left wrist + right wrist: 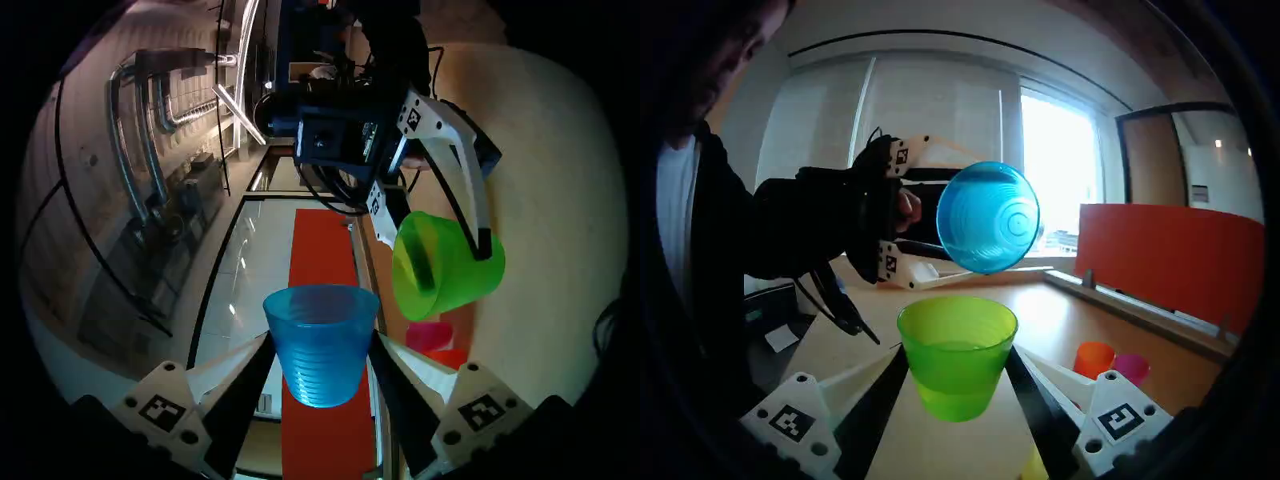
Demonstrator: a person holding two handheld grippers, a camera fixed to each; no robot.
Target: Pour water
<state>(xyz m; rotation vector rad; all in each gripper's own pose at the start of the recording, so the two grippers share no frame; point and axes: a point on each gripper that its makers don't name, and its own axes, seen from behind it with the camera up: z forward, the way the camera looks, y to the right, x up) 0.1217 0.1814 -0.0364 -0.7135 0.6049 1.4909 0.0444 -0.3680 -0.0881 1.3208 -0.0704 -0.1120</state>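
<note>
One worktop (1056,320): pale wood, across the lower half of the right gripper view.
Red panel (1172,256): upright along the worktop's far edge, at the right of that view.
Person: dark sleeve (792,224) at the left of the right gripper view, hand (908,210) around the left tongs' handle.
Left tongs (322,350): closed on the blue cup (322,376), a finger on each side, bottom centre of the left gripper view. In the right gripper view they lie on their side, one finger above the other.
Right tongs (958,360): closed on the green cup (958,376), a finger pressing each side, bottom centre.
Blue cup: upper centre of the right gripper view, tipped over with a round face toward the camera. Whether that face is mouth or base, I cannot tell. It is above the green cup and apart from it.
Green cup: upright in the right gripper view, darker in its lower part, as with liquid. In the left gripper view it is right of centre, mouth toward the left.
Orange cup (1094,358), pink cup (1130,368): side by side on the worktop, lower right.
</note>
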